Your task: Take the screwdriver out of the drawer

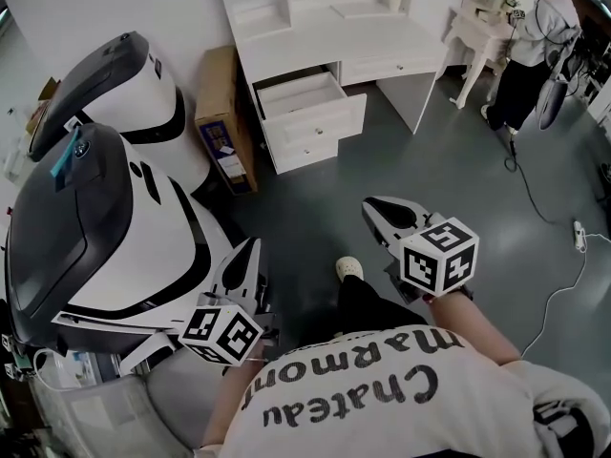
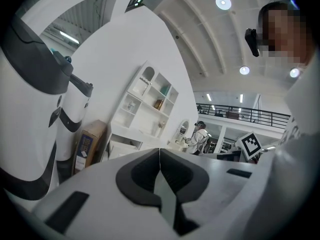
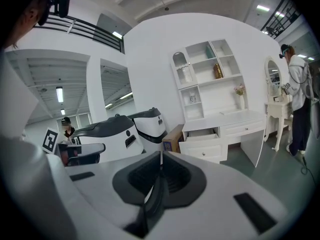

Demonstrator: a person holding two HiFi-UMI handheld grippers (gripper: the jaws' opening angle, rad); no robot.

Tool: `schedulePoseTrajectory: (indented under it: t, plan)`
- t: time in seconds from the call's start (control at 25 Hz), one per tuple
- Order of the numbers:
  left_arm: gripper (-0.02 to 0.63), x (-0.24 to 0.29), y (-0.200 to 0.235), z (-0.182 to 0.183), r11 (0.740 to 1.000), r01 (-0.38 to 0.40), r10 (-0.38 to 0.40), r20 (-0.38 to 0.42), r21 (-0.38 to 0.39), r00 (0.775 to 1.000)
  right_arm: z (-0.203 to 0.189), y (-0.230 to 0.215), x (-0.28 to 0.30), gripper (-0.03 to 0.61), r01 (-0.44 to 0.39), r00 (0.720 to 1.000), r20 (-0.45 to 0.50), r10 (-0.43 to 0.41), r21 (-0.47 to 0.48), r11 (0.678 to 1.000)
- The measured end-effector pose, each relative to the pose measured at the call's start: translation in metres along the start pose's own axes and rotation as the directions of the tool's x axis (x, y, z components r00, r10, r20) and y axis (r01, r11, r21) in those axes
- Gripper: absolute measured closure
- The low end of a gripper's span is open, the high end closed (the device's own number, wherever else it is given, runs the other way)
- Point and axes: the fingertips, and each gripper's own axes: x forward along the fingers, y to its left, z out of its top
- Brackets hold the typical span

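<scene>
Step in hand: the approach; nothing is grasped yet.
- Left gripper (image 1: 252, 247): jaws closed together, nothing between them.
- Right gripper (image 1: 374, 204): jaws closed together, likewise empty.
- Drawer (image 1: 303, 94): top one of the white table (image 1: 382, 38), pulled open, well apart from you across the grey floor (image 1: 315, 208).
- Screwdriver: seen in no view; judged to lie inside that drawer.

Next move: walk up to the drawer, look inside, open one gripper before you reach in.
</scene>
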Motion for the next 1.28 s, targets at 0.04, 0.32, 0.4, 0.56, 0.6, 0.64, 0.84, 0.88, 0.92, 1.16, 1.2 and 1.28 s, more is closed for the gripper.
schedulePoseTrajectory:
  t: [0.04,0.32,0.4,0.56,0.6,0.64,0.84,0.88,0.92,1.16,1.2,1.28]
  plan:
    - [0.590,0.002,0.003,-0.001,1.000,0.002,-0.002,-0.010,-0.006,1.000,0.001,0.000,0.005,0.548,-0.003,1.000,-0.008,0.003,-0.006,1.000]
    - [0.589,0.027,0.022,0.005,1.000,-0.009,0.009,-0.020,0.018,1.000,0.011,-0.017,0.042,0.548,-0.022,0.999,-0.039,0.022,-0.008,1.000]
    - [0.590,0.034,0.034,0.007,0.999,-0.032,0.032,-0.019,0.022,0.999,0.012,-0.022,0.058,0.548,-0.032,0.999,-0.044,0.031,-0.004,0.999]
    - [0.590,0.058,0.055,0.014,0.997,-0.072,0.072,-0.017,0.002,0.997,0.020,-0.037,0.091,0.548,-0.067,0.996,-0.064,0.066,-0.005,0.998]
    - [0.589,0.067,0.059,0.018,0.997,-0.079,0.079,-0.012,0.000,0.997,0.024,-0.042,0.100,0.548,-0.075,0.995,-0.068,0.075,-0.005,0.997]
    - [0.589,0.076,0.063,0.022,0.996,-0.085,0.085,-0.007,-0.001,0.996,0.027,-0.048,0.110,0.548,-0.084,0.994,-0.073,0.083,-0.005,0.996]
    - [0.589,0.123,0.081,0.049,0.994,-0.113,0.113,0.024,0.005,0.993,0.059,-0.073,0.163,0.548,-0.133,0.987,-0.089,0.131,-0.020,0.991]
    - [0.589,0.134,0.084,0.055,0.993,-0.116,0.116,0.034,0.006,0.993,0.068,-0.079,0.172,0.548,-0.144,0.986,-0.087,0.141,-0.026,0.989]
    - [0.590,0.144,0.087,0.062,0.993,-0.121,0.121,0.044,0.007,0.992,0.078,-0.085,0.182,0.548,-0.152,0.985,-0.083,0.149,-0.034,0.988]
    - [0.590,0.197,0.109,0.092,0.988,-0.157,0.155,0.092,0.016,0.984,0.120,-0.123,0.231,0.548,-0.179,0.982,-0.063,0.176,-0.054,0.982]
    - [0.590,0.206,0.111,0.097,0.987,-0.162,0.159,0.101,0.017,0.982,0.126,-0.130,0.237,0.548,-0.183,0.982,-0.061,0.179,-0.055,0.982]
    - [0.589,0.222,0.115,0.104,0.985,-0.170,0.167,0.116,0.019,0.979,0.136,-0.144,0.248,0.548,-0.189,0.981,-0.054,0.186,-0.056,0.980]
